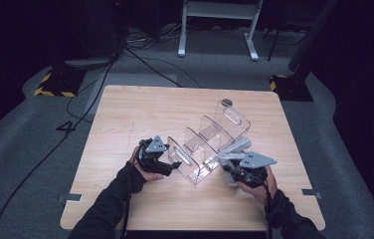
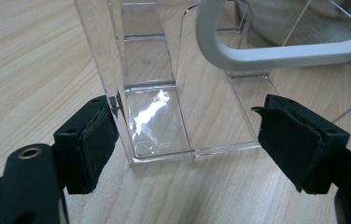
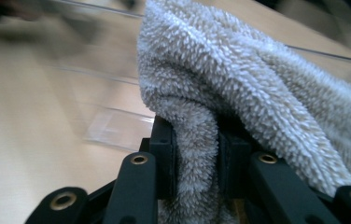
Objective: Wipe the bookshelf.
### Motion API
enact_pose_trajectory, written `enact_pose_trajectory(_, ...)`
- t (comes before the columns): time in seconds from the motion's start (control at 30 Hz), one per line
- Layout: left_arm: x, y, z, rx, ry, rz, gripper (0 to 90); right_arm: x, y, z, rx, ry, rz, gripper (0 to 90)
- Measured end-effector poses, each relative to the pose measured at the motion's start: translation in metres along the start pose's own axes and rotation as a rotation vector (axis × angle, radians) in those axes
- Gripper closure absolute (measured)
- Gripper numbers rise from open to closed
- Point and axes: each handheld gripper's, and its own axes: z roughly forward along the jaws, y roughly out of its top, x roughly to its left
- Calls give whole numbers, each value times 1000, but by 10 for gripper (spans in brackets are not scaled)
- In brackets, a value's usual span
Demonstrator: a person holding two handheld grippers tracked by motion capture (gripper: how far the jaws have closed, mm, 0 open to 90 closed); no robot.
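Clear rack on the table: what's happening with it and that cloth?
A person works at a wooden table with a tool in each hand. The right tool is shut on a fluffy grey cloth beside the clear acrylic rack. The left tool is open, its jaws straddling the rack's near end, not clamping it.

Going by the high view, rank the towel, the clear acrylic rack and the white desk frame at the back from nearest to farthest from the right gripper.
1. Towel: clamped in the right gripper.
2. Clear acrylic rack: just left of it, mid-table.
3. White desk frame: on the floor beyond the table.
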Motion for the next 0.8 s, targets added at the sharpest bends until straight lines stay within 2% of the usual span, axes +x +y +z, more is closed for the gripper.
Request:
enact_pose_trajectory(0.07, -1, 1, -1, 5, 9, 11, 218, 19, 6, 4, -7, 64, -52, 721)
enact_pose_trajectory(0.13, -1, 1, -2, 3, 6, 7, 223, 28, 8, 5, -10, 99, -80, 721)
enact_pose_trajectory(0.17, -1, 1, -2, 2, 4, 5, 229, 30, 9, 5, -12, 113, -94, 721)
enact_pose_trajectory(0.23, -1, 1, -3, -2, 0, 8, 234, 30, 9, 2, -10, 101, -98, 722)
enact_pose_trajectory(0.3, -1, 2, -4, -8, 3, 9, 242, 24, 9, -5, -25, 62, -91, 722)
enact_pose_trajectory(0.4, 0, 2, -4, -9, -1, 12, 231, 3, 7, -18, -42, -34, -39, 722)
enact_pose_trajectory(0.43, 0, 2, -4, -9, -1, 12, 226, 3, 7, -18, -42, -34, -39, 722)
enact_pose_trajectory(0.47, 1, 3, -3, -10, 2, 15, 226, -3, 7, -21, -43, -65, -21, 722)
enact_pose_trajectory(0.5, 1, 3, -3, -8, 0, 17, 204, -18, 5, -25, -43, -140, 2, 722)
enact_pose_trajectory(0.53, 1, 3, -2, -7, -3, 17, 202, -27, 3, -26, -39, -187, 21, 721)
enact_pose_trajectory(0.57, 1, 3, -2, -7, -18, 18, 211, -37, 1, -26, -39, -215, 67, 721)
enact_pose_trajectory(0.63, -2, 4, -1, -1, -17, 32, 210, -53, -3, -23, -29, -242, 140, 721)
enact_pose_trajectory(0.7, -3, 4, -1, -5, -23, 29, 213, -55, -4, -18, -32, -220, 133, 720)
enact_pose_trajectory(0.8, -3, 4, -1, -3, -33, 27, 210, -49, -2, -15, -30, -202, 98, 720)
